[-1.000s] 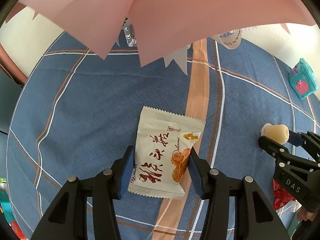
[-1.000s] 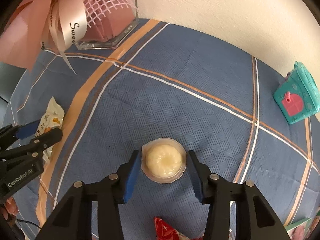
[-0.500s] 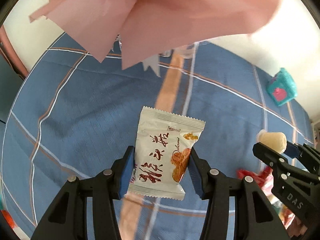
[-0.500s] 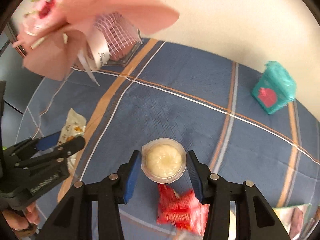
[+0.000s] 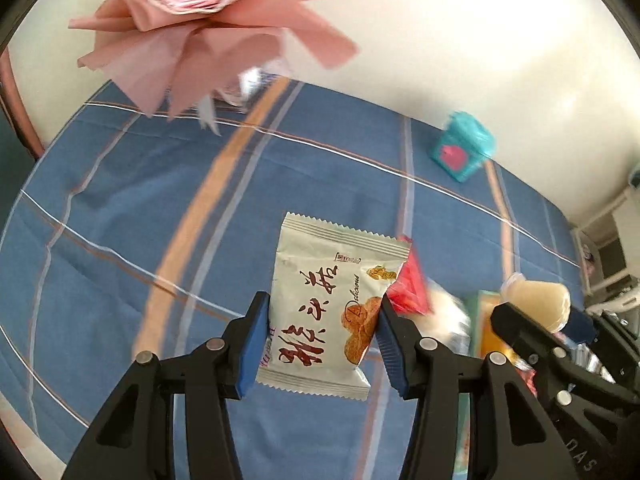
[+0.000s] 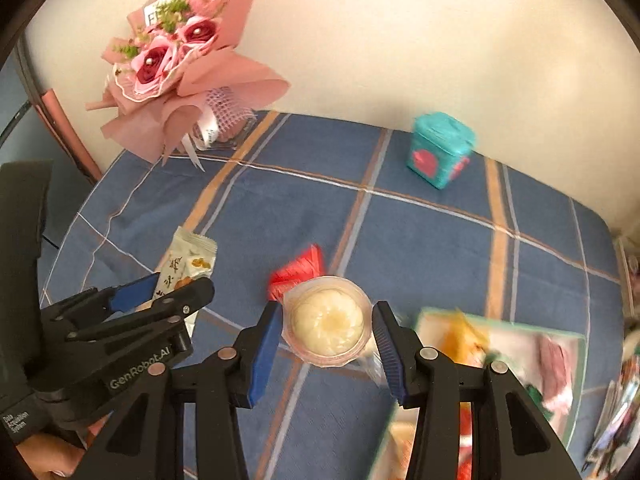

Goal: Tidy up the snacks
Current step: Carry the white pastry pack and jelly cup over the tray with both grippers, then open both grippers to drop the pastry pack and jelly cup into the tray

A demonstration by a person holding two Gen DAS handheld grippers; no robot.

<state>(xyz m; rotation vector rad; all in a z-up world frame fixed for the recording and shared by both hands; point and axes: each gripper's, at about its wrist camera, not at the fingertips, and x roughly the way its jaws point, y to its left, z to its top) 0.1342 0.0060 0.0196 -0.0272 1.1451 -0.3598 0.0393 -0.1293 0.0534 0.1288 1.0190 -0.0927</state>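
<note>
Each camera is sitting behind its own tongs, looking steeply down along them at the blue plaid tablecloth [image 5: 120, 208] from close above. Both views are sharing the pink bouquet [image 6: 176, 64] and teal box [image 6: 440, 152] far ahead of the tongs, and each is catching the other gripper sideways.

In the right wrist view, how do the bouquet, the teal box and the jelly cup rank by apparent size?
1. bouquet
2. jelly cup, though it is nearest the camera
3. teal box, though it stands farther away
</note>
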